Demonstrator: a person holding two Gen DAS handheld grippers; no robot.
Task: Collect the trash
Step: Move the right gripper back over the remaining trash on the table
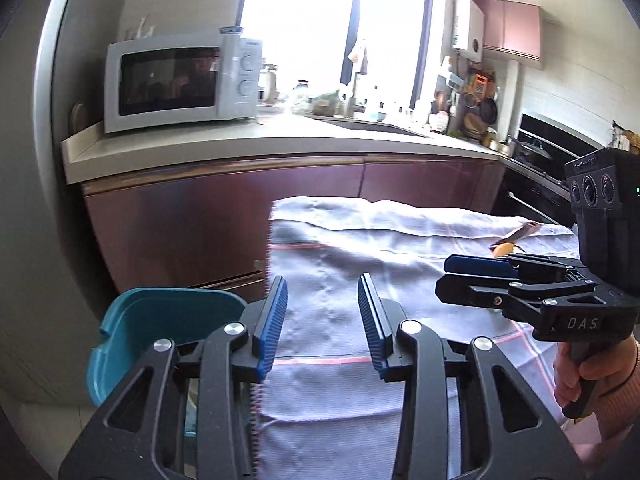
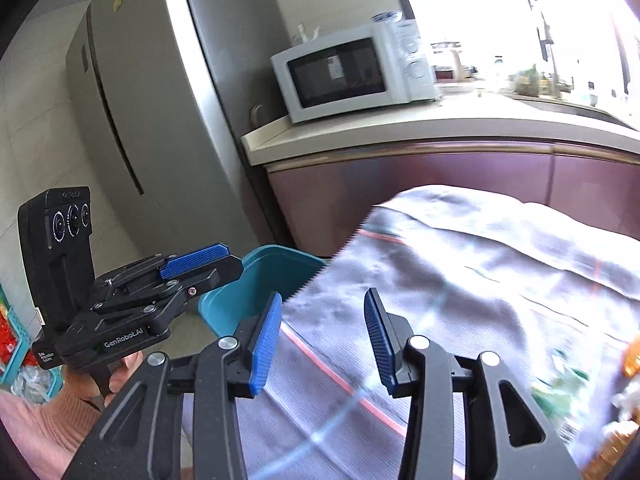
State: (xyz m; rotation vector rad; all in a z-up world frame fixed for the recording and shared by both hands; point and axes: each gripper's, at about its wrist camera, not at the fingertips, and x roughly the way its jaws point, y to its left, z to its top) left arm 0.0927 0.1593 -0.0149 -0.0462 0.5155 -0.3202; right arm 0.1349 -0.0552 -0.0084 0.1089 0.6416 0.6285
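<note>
My left gripper is open over the near left part of a pale checked cloth on the table, and nothing sits between its blue pads. A teal bin stands just left of it, beside the table edge. My right gripper, held by a hand, hovers over the cloth to the right. An orange peel and a brown wrapper lie beyond it. In the right wrist view my right gripper is open and empty above the cloth. The left gripper is over the bin. Blurred green and white scraps lie at the lower right.
A kitchen counter with a white microwave runs behind the table, with a sink and a stove further right. A steel fridge stands left of the counter. A teal basket of red items sits on the floor.
</note>
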